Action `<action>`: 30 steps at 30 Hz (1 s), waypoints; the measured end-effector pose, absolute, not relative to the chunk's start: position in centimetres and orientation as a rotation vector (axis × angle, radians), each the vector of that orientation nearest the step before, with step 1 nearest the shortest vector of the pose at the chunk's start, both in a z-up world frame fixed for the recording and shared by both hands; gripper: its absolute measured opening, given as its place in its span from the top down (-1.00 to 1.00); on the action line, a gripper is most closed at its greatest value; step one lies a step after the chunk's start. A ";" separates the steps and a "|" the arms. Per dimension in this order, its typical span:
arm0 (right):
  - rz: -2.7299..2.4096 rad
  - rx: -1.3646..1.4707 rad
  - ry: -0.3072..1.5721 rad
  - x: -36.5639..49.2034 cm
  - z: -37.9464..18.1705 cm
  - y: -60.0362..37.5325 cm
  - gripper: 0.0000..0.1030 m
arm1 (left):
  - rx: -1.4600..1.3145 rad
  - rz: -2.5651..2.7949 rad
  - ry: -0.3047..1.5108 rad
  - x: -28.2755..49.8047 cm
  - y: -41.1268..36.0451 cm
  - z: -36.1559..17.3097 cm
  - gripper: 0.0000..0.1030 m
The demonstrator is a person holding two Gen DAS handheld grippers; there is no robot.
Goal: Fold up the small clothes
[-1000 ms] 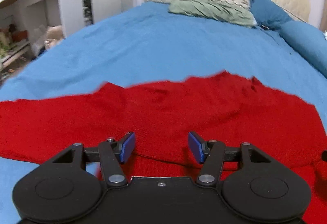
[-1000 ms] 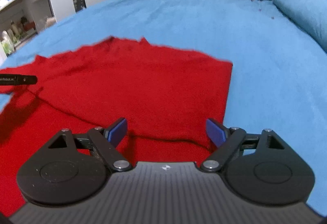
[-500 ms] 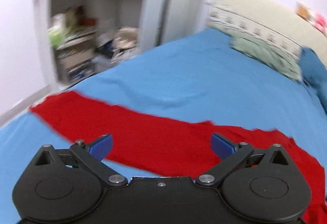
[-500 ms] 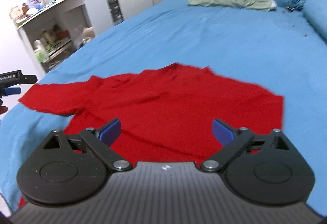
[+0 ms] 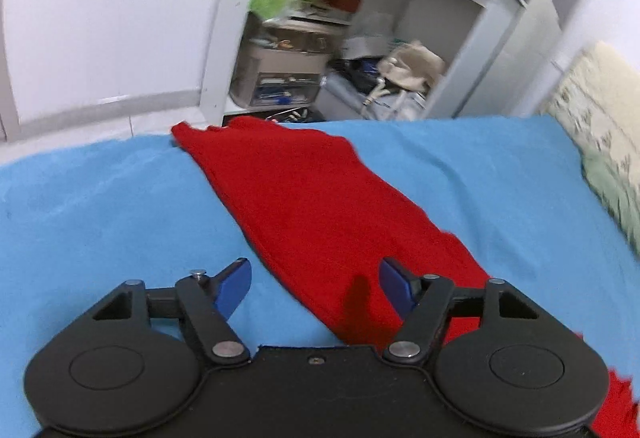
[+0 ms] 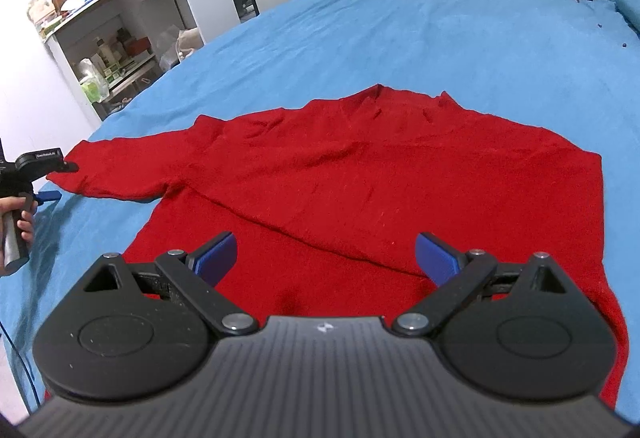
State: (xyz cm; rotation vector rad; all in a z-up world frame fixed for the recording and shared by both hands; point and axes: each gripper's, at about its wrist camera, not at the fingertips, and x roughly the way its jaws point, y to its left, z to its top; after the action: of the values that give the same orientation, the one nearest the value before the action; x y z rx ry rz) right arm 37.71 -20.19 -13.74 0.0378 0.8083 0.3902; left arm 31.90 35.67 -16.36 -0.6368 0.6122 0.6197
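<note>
A red knitted sweater (image 6: 360,174) lies spread flat on the blue bed (image 6: 440,38), its neckline toward the pillows, its hem nearest the person, and one long sleeve (image 5: 304,206) stretched out sideways toward the bed's edge by the white shelving unit (image 5: 360,38). The other sleeve seems already tucked across the body, judging by the diagonal ridge running over the front, though I can't be certain of that.

The left gripper (image 5: 314,284) hovers over the base of the outstretched sleeve, looking along it toward the cuff (image 5: 188,132); its jaws are closing, with one pad over the red fabric and the other over bare sheet, pinching nothing. From the right wrist view, the person's hand (image 6: 18,216) can be seen holding that tool at the bed's side near the cuff. The right gripper (image 6: 326,258) hangs released above the lower body of the sweater, empty.

This looks like a soft, light, limp knit: it will drape and sag the moment it is lifted, and may stretch if pulled from one point. It should cling to the sheet rather than slide. The sensible hold, I'd say, is the cuff end, pinching both layers at the edge, then carrying it across the chest.
</note>
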 end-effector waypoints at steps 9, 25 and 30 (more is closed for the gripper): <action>0.389 0.039 0.812 38.0 -14.0 -19.7 -1.00 | -0.685 0.637 0.590 31.8 36.2 -15.7 -0.34; 0.368 0.010 0.808 38.2 -14.3 -20.7 -1.00 | -0.663 0.647 0.518 33.4 35.6 -13.7 0.92; 0.343 0.037 0.791 38.6 -13.9 -21.4 -1.00 | -0.432 0.448 0.446 36.6 28.3 -8.7 0.92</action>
State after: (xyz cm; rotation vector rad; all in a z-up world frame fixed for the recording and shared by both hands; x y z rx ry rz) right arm 38.56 -21.40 -13.94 0.0374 0.7913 0.3425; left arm 36.56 28.32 -8.71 -0.4317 0.4460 0.4480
